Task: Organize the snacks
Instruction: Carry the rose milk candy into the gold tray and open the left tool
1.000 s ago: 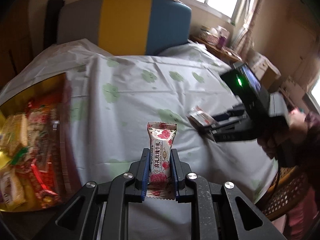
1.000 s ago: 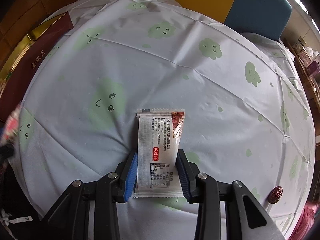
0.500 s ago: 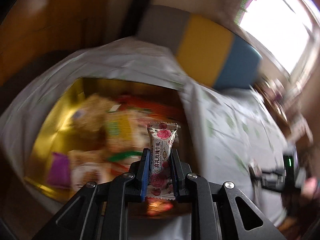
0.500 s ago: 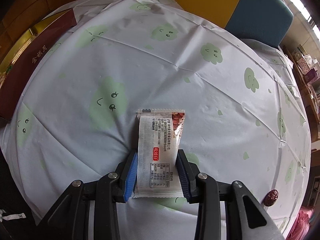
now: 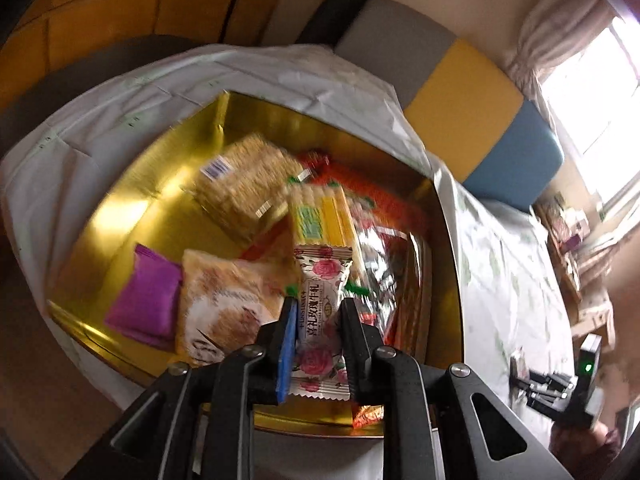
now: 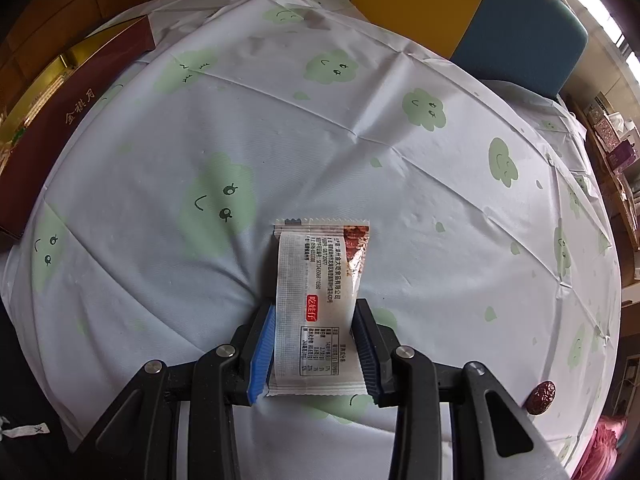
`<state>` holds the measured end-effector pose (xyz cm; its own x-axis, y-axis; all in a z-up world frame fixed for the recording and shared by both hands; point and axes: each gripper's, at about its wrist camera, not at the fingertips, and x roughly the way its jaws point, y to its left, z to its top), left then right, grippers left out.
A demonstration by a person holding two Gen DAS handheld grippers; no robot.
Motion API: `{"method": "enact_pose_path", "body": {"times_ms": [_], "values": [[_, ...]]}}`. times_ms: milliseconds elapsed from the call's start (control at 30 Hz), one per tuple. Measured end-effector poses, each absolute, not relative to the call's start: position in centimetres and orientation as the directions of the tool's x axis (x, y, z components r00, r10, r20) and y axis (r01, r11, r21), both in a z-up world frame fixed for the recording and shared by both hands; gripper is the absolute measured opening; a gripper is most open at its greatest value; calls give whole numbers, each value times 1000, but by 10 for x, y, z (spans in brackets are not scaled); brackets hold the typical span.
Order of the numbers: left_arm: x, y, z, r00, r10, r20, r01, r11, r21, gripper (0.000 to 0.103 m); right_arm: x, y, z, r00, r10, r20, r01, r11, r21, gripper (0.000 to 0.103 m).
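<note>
My left gripper [image 5: 318, 312] is shut on a rose-printed candy packet [image 5: 322, 304] and holds it over the gold-lined snack box [image 5: 132, 200], which holds cracker packs [image 5: 244, 184], a purple packet [image 5: 146, 300] and several other snacks. My right gripper [image 6: 316, 332] is shut on a white snack packet [image 6: 316, 312] with its printed back up, just above the cloud-print tablecloth [image 6: 360, 128]. The right gripper also shows at the far right of the left wrist view [image 5: 532, 380].
The box's dark red side [image 6: 68, 120] sits at the table's left edge in the right wrist view. A single red date [image 6: 541, 393] lies near the table's right front edge. A grey, yellow and blue chair back [image 5: 460, 96] stands behind the table.
My left gripper has swung left from over the tablecloth to over the snack box, still holding the rose packet. My right gripper has barely moved and keeps its packet.
</note>
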<state>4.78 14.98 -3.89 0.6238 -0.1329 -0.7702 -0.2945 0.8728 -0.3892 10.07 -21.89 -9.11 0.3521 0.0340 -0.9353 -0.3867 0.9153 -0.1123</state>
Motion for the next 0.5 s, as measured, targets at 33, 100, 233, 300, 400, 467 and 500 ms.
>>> {"method": "enact_pose_path", "body": {"times_ms": [33,100,233,300,400,467,500], "values": [[48,148,-42,617,-128,-776,-298,875,-381,21,101,-219,-91,352,34,-935,-387,915,-112,38],[49,145,-47,607,-129,-784,-296,879,-373,21,101,-219,-91,353,33,-935,-387,915,-114,38],[50,146,-51,592,-122,-797,-300,884,-358,26,101,-219,-91,353,33,-935,-388,914,-114,38],[49,144,-50,594,-109,-797,-299,890,-344,28,101,-219,-92,352,35,-935,-388,915,-112,38],[47,141,-50,592,-71,-803,-299,906,-300,30,101,-219,-92,352,34,-935,-389,914,-113,38],[46,137,-48,595,-61,-801,-284,917,-281,30,101,-219,-92,353,32,-935,-389,914,-116,38],[46,135,-46,599,-40,-800,-283,924,-258,30,101,-219,-92,354,31,-935,-389,914,-117,38]]}}
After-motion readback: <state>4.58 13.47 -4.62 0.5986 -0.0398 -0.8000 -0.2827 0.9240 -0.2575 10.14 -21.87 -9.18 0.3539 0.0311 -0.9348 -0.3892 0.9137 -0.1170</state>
